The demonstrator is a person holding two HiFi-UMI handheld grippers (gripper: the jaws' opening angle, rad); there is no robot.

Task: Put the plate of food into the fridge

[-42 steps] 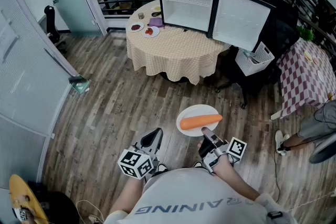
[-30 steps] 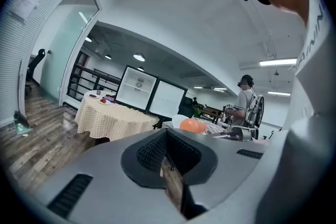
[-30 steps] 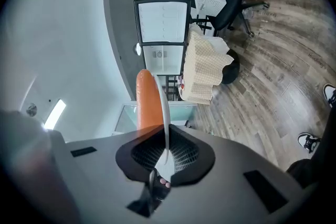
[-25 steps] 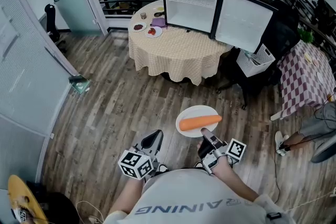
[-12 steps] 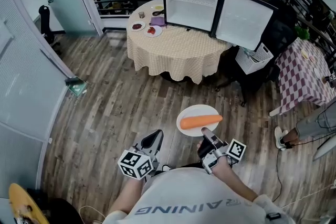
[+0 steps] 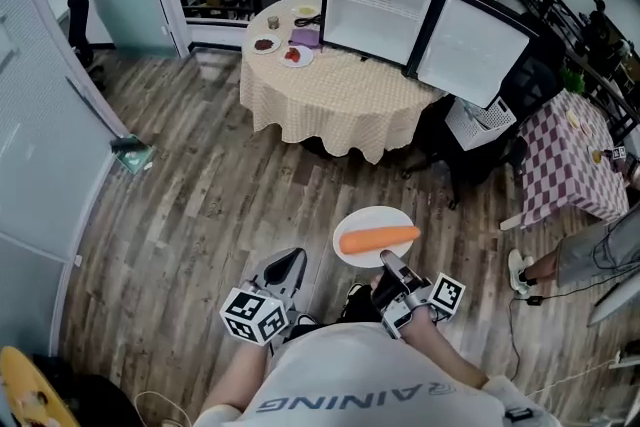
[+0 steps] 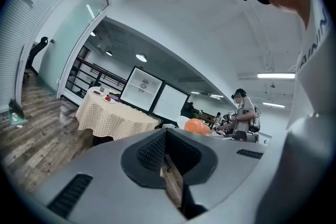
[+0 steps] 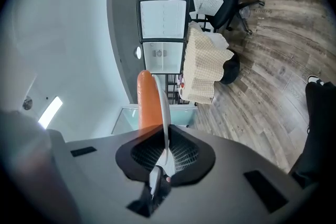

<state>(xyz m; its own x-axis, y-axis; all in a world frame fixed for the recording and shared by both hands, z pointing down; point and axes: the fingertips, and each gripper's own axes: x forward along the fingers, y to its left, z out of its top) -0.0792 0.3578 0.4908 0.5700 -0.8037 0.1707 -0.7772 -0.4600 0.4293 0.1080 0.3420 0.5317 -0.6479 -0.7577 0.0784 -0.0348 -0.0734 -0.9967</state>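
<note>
A white plate (image 6: 372,237) carries one long orange carrot (image 6: 378,238). My right gripper (image 6: 388,264) is shut on the plate's near rim and holds it level above the wooden floor. The right gripper view shows the plate (image 8: 164,113) edge-on between the pads, with the carrot (image 8: 148,99) beside it. My left gripper (image 6: 284,269) hangs to the plate's left, shut with nothing in it. The small fridge (image 6: 375,7) stands open on the round table (image 6: 335,95) ahead, its door (image 6: 472,50) swung right. The left gripper view also shows the fridge (image 7: 142,89) and the carrot (image 7: 196,126).
Small plates of food (image 6: 290,53) sit at the table's far left, beside the fridge. A black office chair (image 6: 480,150) stands right of the table. A checkered table (image 6: 570,155) and a seated person (image 6: 600,255) are at the right. A glass partition (image 6: 50,165) lines the left.
The table and fridge have drawn a little closer and shifted in the head view. Both grippers keep their places before my body, and the plate with the carrot stays in the right one.
</note>
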